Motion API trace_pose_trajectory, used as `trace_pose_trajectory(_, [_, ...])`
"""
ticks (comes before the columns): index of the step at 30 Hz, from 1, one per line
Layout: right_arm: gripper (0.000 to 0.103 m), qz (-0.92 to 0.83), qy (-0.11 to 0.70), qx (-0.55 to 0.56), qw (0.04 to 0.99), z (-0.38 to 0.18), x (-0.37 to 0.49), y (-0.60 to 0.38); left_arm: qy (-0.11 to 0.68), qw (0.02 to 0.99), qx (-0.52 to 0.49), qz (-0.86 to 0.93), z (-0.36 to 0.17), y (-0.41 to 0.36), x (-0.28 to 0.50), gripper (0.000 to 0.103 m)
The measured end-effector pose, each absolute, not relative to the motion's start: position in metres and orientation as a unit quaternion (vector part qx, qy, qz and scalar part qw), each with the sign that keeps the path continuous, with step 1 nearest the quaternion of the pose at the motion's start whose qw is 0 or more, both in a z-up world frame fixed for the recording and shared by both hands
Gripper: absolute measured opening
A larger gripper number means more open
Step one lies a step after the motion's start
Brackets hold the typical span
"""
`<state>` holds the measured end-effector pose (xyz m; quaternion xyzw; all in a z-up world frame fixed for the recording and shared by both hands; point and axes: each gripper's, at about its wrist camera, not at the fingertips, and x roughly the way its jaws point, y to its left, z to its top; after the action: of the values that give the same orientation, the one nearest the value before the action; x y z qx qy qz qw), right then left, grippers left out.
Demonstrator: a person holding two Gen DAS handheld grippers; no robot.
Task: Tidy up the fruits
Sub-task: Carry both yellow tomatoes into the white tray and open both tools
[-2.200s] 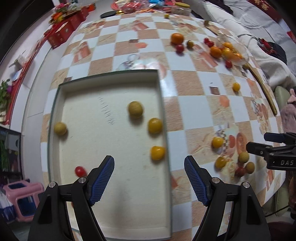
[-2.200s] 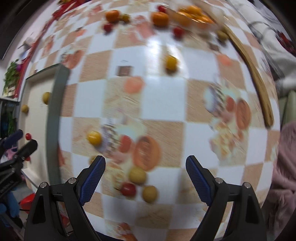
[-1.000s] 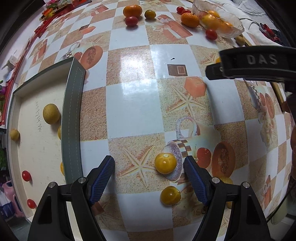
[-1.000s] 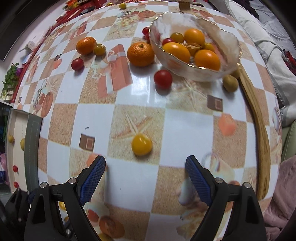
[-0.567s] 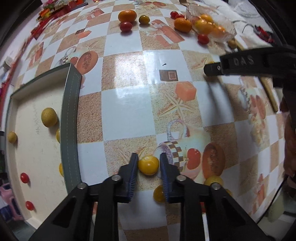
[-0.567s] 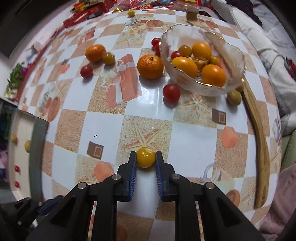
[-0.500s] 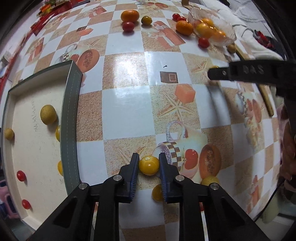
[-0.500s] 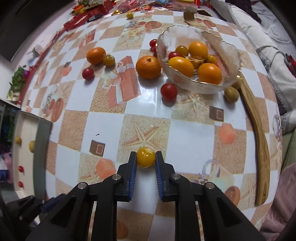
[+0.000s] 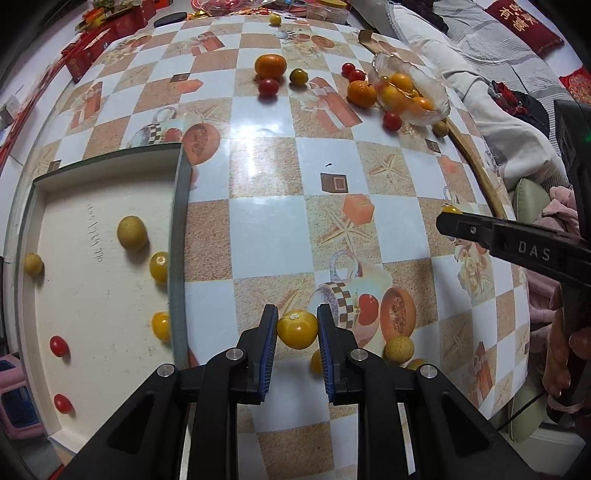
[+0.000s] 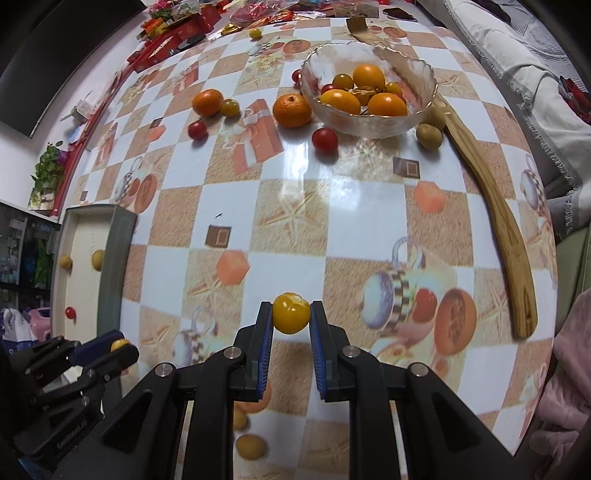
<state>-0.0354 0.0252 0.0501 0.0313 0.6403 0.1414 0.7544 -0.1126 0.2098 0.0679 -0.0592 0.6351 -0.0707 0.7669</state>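
Note:
My left gripper [image 9: 296, 326] is shut on a yellow tomato [image 9: 297, 329], held above the checkered table near the right wall of the shallow tray [image 9: 178, 236]. The tray holds several yellow fruits [image 9: 132, 233] and red cherry tomatoes [image 9: 58, 346]. My right gripper [image 10: 291, 314] is shut on another yellow tomato [image 10: 290, 313], lifted above the table's middle. The right gripper also shows in the left wrist view [image 9: 448, 216], and the left gripper in the right wrist view [image 10: 118, 347]. A glass bowl [image 10: 415, 116] of orange and yellow fruits stands at the far side.
Loose oranges [image 10: 291, 110], red tomatoes [image 10: 325, 140] and greenish fruits [image 10: 429, 136] lie around the bowl. A wooden spatula [image 10: 498, 218] lies along the right edge. More small yellow fruits [image 9: 399, 349] lie under the left gripper. Red boxes [image 9: 110, 26] line the far edge.
Both grippers closed on their yellow tomatoes about half a second ago and have since lifted them off the table and pulled back.

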Motion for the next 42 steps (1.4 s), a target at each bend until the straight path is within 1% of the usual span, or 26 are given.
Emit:
trace_pose_trajectory(5, [0.021, 0.151, 0.64, 0.028, 0.753, 0.06, -0.047, 0.035, 0.628, 0.773, -0.071, -0.058, 0.07, 0.224, -0.12, 0.023])
trace_pose_trajectory(10, [0.021, 0.171, 0.639, 0.015, 0.75, 0.066, -0.052, 0.061, 0.621, 0.779, -0.081, -0.033, 0.078, 0.254, -0.133, 0.023])
trace_pose_trajectory(17, [0.021, 0.216, 0.635, -0.012, 0.742, 0.074, -0.056, 0.12, 0.618, 0.779, -0.106, 0.017, 0.077, 0.307, -0.151, 0.023])
trace_pose_trajectory(24, [0.021, 0.265, 0.631, -0.04, 0.728, 0.077, -0.06, 0.185, 0.624, 0.77, -0.116, 0.064, 0.062, 0.35, -0.176, 0.023])
trace_pose_trajectory(29, [0.021, 0.297, 0.637, -0.059, 0.709, 0.068, -0.067, 0.232, 0.636, 0.759, -0.114, 0.084, 0.044, 0.368, -0.193, 0.023])
trace_pose_trajectory(33, [0.021, 0.313, 0.647, -0.083, 0.69, 0.051, -0.07, 0.267, 0.645, 0.751, -0.11, 0.091, 0.031, 0.374, -0.202, 0.023])
trace_pose_trajectory(42, [0.023, 0.319, 0.646, -0.14, 0.679, 0.028, -0.073, 0.313, 0.643, 0.754, -0.094, 0.093, 0.023, 0.374, -0.212, 0.023])
